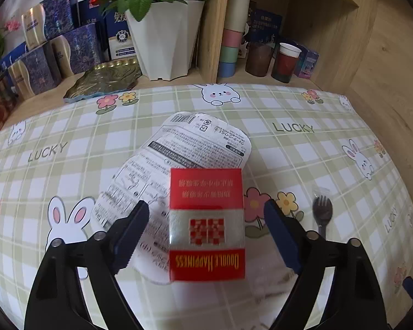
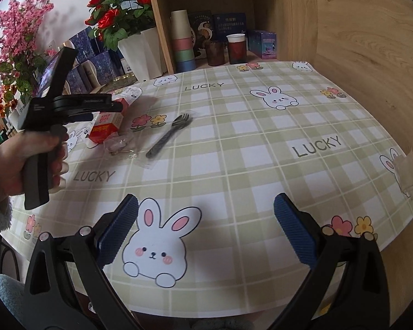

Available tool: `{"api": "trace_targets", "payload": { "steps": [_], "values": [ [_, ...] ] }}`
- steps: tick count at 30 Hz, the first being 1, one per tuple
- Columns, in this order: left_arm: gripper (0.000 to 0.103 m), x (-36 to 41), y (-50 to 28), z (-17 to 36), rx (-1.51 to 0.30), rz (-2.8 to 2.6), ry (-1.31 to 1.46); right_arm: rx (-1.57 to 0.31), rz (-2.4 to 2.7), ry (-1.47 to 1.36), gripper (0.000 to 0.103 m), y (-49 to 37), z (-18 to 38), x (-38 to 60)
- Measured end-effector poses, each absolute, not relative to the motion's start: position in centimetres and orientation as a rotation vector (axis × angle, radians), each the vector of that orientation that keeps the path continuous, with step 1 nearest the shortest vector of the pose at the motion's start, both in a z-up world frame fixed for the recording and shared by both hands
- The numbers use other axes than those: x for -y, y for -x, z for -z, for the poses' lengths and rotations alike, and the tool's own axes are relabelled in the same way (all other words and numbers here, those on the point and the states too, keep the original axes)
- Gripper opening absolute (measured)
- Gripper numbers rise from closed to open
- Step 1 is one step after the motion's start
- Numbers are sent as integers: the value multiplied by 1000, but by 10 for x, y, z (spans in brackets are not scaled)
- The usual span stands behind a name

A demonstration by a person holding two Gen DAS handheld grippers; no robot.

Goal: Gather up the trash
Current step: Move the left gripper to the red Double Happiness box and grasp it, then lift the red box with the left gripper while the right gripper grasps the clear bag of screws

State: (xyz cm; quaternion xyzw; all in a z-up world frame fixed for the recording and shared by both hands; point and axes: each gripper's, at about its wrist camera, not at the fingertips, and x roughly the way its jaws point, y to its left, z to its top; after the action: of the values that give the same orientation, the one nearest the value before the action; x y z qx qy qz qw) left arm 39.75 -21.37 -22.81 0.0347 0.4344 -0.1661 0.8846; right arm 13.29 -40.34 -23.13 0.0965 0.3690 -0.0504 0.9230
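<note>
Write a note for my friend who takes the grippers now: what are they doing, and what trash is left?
Left gripper: open, straddling the red cigarette box, pads not touching.
Right gripper: open, empty, over the tablecloth.
The box lies on a white printed wrapper. A wrapped black fork and a crumpled clear wrapper lie nearby.
Done: nothing picked up.
Left: all four pieces.
</note>
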Motion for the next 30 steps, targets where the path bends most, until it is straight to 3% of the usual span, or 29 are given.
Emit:
{"api": "trace_targets", "payload": {
  "steps": [1,4,5,14,30],
  "values": [
    [79,216,-398,229,-904,348,-82,-759,102,-198,97,-134,232,404],
    [55,222,-399,231,-894,353,-137,-753,103,-203,97,-137,231,405],
    [54,223,-398,232,-891,355,-164,-753,99,-207,97,-139,231,406],
    [53,183,-363,198,-829,444,-123,-758,26,-233,97,-165,232,390],
    [53,14,-217,176,-829,358,67,-845,-166,-117,97,-266,236,317]
  ]
}}
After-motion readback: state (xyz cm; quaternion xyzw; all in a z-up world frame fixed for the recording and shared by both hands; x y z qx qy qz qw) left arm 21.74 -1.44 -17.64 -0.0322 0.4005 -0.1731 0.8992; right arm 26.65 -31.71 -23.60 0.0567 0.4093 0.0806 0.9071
